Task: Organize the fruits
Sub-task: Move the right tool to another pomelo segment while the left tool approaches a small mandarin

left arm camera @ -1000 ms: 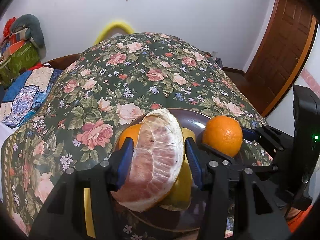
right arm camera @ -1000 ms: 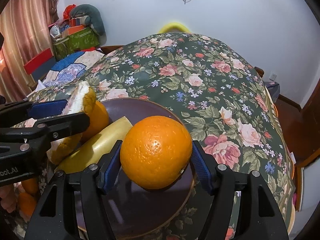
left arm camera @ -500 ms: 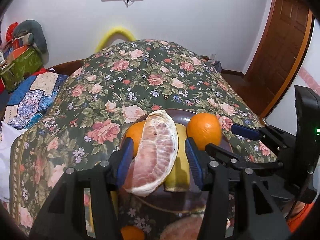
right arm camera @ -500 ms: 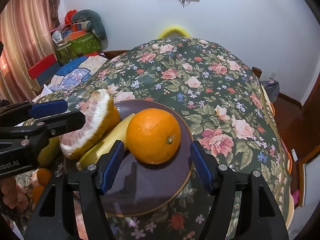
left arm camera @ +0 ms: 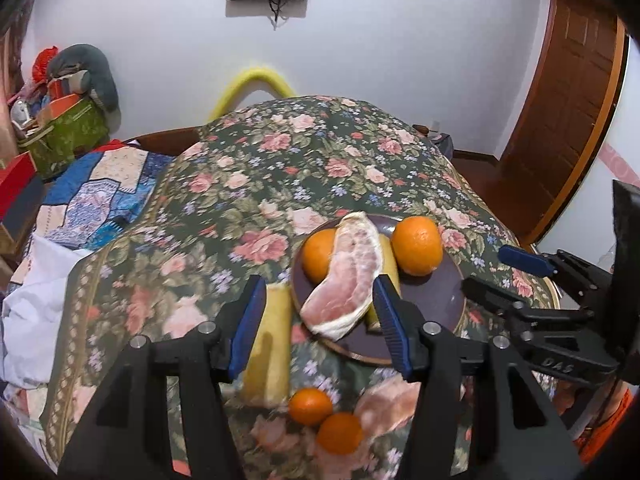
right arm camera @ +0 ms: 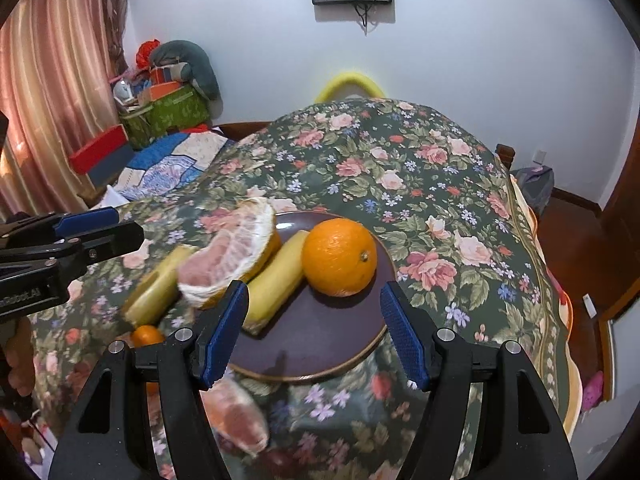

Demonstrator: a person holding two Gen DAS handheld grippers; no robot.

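A dark brown plate (left arm camera: 444, 312) (right arm camera: 320, 356) sits on the floral tablecloth. On it lie a peeled pomelo piece (left arm camera: 348, 280) (right arm camera: 228, 252), a banana (right arm camera: 276, 280), a large orange (left arm camera: 416, 246) (right arm camera: 340, 256) and a second orange (left arm camera: 318, 254) behind the pomelo. My left gripper (left arm camera: 318, 320) is open and empty, pulled back in front of the plate. My right gripper (right arm camera: 314, 328) is open and empty, back from the large orange. Each gripper shows at the edge of the other's view.
On the cloth near the plate lie a second banana (left arm camera: 268, 344) (right arm camera: 156, 284), two small oranges (left arm camera: 310, 406) (left arm camera: 340, 434) and another pomelo piece (left arm camera: 388, 404) (right arm camera: 236, 416). Boxes and bags (right arm camera: 168, 108) are stacked at the far left. A wooden door (left arm camera: 568, 92) stands at the right.
Both grippers opened, let go of the pomelo piece and the large orange onto the plate, and drew back toward me. More fruit near the table's front edge came into view.
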